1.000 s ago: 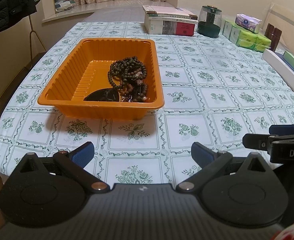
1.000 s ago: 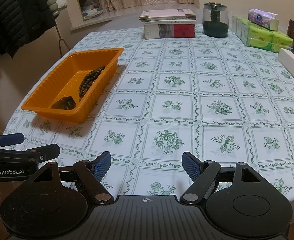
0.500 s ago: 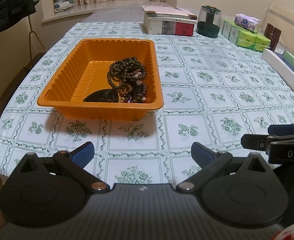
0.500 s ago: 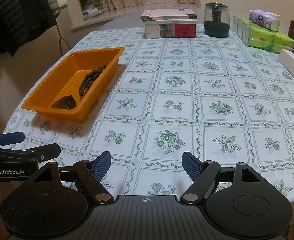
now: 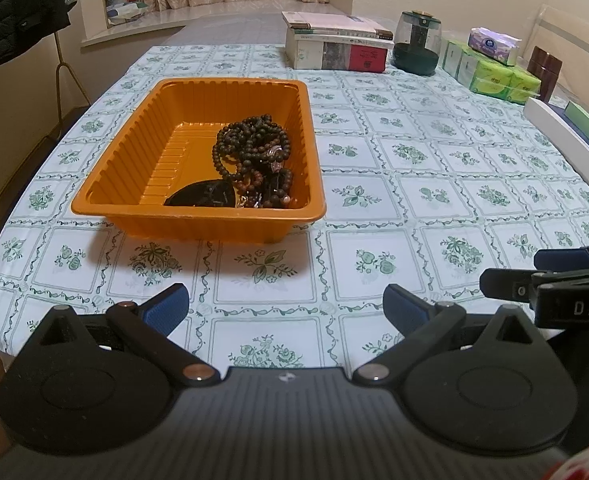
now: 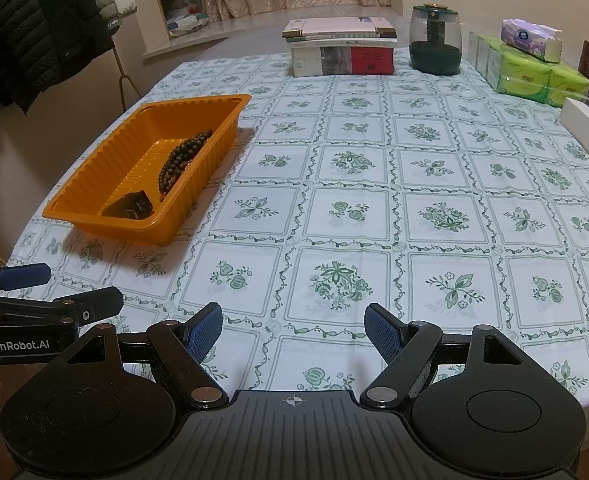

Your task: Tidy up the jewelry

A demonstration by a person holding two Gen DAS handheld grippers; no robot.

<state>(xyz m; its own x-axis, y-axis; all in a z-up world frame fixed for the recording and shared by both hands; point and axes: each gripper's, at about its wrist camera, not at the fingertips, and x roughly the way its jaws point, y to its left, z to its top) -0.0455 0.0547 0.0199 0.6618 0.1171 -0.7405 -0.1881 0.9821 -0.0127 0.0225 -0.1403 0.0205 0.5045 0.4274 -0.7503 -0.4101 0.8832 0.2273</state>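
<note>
Dark wooden bead strands lie in the ribbed orange plastic tray, well ahead of the left gripper; a black item beside them is indistinct. Right gripper likewise: jaws wide apart, empty.

You had stacked books, a dark jar and green tissue packs at the table's far edge.

left claw agape, right claw agape
</note>
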